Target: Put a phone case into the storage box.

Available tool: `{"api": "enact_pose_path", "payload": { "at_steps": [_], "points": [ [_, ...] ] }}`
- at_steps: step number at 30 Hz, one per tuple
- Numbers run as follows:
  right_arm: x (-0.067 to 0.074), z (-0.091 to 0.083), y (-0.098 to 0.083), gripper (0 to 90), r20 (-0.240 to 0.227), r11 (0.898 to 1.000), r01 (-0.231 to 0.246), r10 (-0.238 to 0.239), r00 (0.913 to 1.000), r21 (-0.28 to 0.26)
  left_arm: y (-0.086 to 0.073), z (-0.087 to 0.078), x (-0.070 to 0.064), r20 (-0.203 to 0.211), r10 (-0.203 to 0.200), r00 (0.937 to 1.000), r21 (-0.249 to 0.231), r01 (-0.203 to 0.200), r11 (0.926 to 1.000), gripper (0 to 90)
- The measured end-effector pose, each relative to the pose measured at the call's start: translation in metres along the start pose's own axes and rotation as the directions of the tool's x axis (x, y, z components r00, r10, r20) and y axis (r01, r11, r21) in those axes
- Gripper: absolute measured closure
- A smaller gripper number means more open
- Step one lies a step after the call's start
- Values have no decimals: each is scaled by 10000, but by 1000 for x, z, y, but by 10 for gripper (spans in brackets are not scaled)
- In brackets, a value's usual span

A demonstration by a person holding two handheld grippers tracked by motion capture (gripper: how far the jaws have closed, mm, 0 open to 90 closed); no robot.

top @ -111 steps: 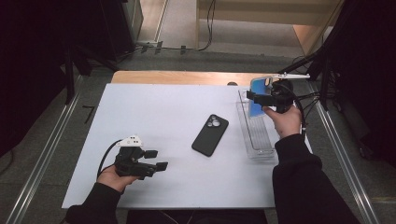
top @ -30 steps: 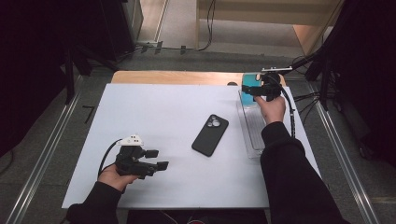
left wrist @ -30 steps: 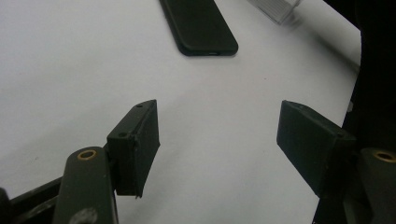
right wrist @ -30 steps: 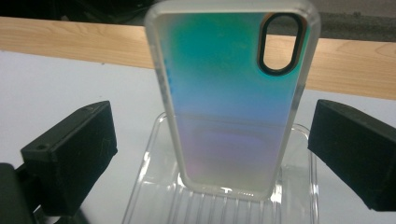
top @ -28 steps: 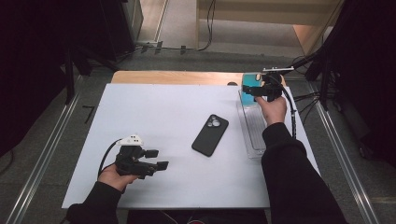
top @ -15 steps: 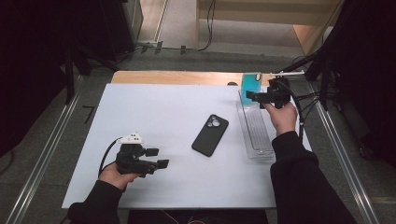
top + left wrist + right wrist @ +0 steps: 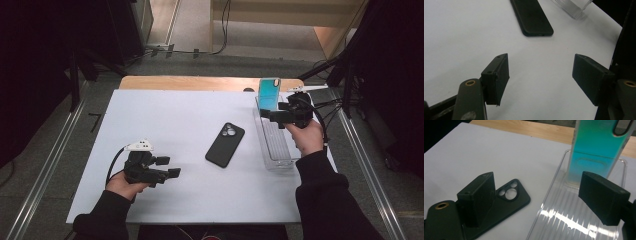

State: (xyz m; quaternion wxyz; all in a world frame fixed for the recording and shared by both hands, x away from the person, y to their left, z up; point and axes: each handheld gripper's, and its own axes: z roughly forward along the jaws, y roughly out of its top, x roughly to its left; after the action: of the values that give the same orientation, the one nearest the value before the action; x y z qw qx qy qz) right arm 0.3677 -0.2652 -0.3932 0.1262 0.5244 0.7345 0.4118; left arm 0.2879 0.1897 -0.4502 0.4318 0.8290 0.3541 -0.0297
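Note:
A translucent teal phone case (image 7: 269, 93) stands upright at the far end of the clear ribbed tray (image 7: 276, 150). In the right gripper view the teal phone case (image 7: 596, 150) rises just beyond my right gripper (image 7: 536, 181), apart from the pads. My right gripper (image 7: 267, 115) hovers over the tray, open; its jaws have just been closing a little with nothing between them. A black phone case (image 7: 225, 145) lies flat, camera cut-outs up, at the table's middle. My left gripper (image 7: 170, 166) rests open near the front left, and the black phone case (image 7: 531, 15) lies ahead of its jaws.
The white table top (image 7: 165, 120) has a wooden strip (image 7: 190, 82) along its far edge. Metal rails (image 7: 45, 170) run along both sides of the table. Cables trail from the right gripper off the right edge. The tray's near corner (image 7: 574, 7) lies beyond the left gripper.
The right hand has drawn back toward the person and lifted slightly, leaving the teal case standing in the tray. The left hand has not moved.

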Motion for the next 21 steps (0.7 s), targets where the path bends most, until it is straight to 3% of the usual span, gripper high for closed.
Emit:
{"api": "enact_pose_path", "payload": {
  "at_steps": [7, 9, 14, 21],
  "points": [
    [12, -10, -11, 134, -607, 9993, 372, -373, 9975, -33, 1, -1, 1, 24, 0, 10000, -18, 0, 10000, 303],
    [15, -12, -14, 194, -889, 9989, 464, -456, 9950, 71, 1, -1, 2, 20, 15, 10000, -12, -15, 10000, 303],
    [23, -15, -24, 206, -1105, 9950, 970, -937, 9895, 250, 1, -3, 2, 20, 3, 10000, -81, -3, 10000, 303],
    [28, -18, -39, 221, -1618, 9914, 1284, -1229, 9791, 238, 1, -4, 3, 5, -5, 10000, -79, 5, 10000, 303]
  ]
}}
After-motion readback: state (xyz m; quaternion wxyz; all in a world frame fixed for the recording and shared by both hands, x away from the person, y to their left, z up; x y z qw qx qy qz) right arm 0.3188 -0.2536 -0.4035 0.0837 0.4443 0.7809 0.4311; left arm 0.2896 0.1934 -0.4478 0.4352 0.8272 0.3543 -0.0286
